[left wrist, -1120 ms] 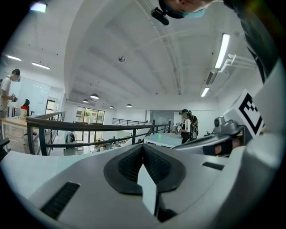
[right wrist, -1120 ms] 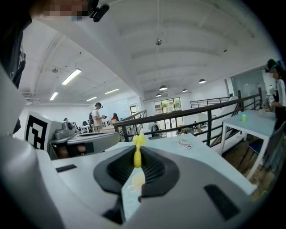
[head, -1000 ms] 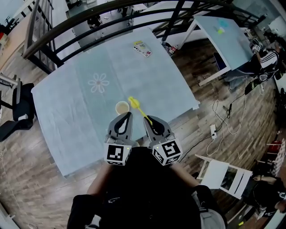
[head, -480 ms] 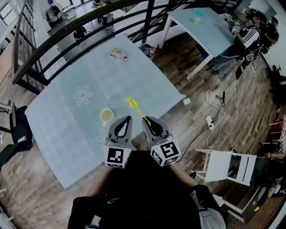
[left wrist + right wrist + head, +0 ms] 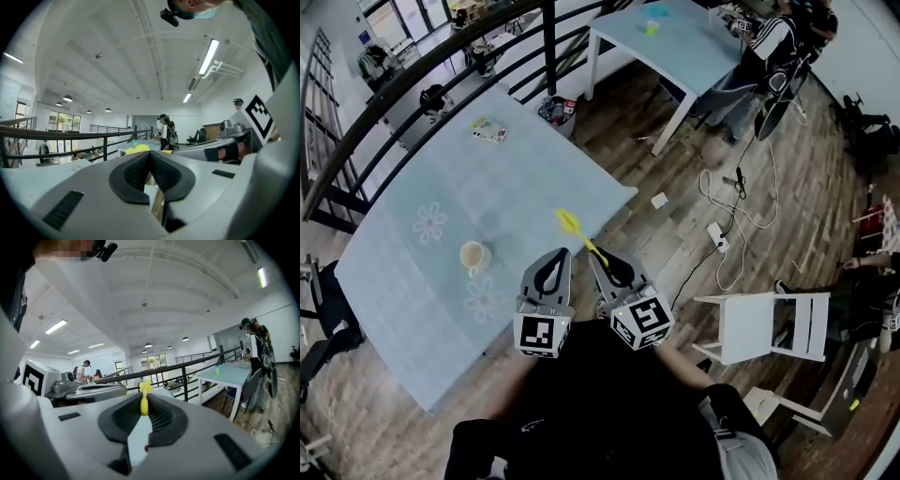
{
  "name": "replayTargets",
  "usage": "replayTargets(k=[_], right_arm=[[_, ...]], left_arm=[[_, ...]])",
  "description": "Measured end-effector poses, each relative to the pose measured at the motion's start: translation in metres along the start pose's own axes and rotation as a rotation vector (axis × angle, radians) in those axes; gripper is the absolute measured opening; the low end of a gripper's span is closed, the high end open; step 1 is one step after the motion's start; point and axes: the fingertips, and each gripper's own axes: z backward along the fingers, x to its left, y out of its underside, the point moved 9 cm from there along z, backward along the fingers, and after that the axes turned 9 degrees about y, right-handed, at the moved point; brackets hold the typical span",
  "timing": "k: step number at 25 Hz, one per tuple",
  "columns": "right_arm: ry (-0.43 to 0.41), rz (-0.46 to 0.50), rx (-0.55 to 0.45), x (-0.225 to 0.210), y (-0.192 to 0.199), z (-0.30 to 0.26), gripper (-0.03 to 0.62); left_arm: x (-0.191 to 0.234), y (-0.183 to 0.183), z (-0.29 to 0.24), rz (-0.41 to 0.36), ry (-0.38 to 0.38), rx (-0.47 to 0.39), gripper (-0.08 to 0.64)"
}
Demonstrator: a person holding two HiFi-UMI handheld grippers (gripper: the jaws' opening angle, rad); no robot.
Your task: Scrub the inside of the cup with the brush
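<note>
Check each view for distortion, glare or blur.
Head view: heavy fisheye, the table edges bow, the cup small yet clear. Left gripper view: the ceiling lamp glares white, corners black. Right gripper view: the brush crisp, corners black too.

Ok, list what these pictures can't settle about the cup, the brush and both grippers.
Cup: its inside is too small to judge in the head view; neither gripper view shows it.
Brush: bristles too small in the head view; in the right gripper view the right gripper clamps the handle and hides its rear end.
Left gripper: shut and empty; its rear grip is hidden under its marker cube in the head view.
</note>
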Motion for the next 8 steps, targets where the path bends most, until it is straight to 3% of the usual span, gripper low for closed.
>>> replayTargets(k=[8], right_arm=[[0.020,-0.019,0.012,-0.071,-0.002,0.037,0.038]], left_arm=[[-0.057,0.003,-0.051,0.034,0.010,0.038,0.014]])
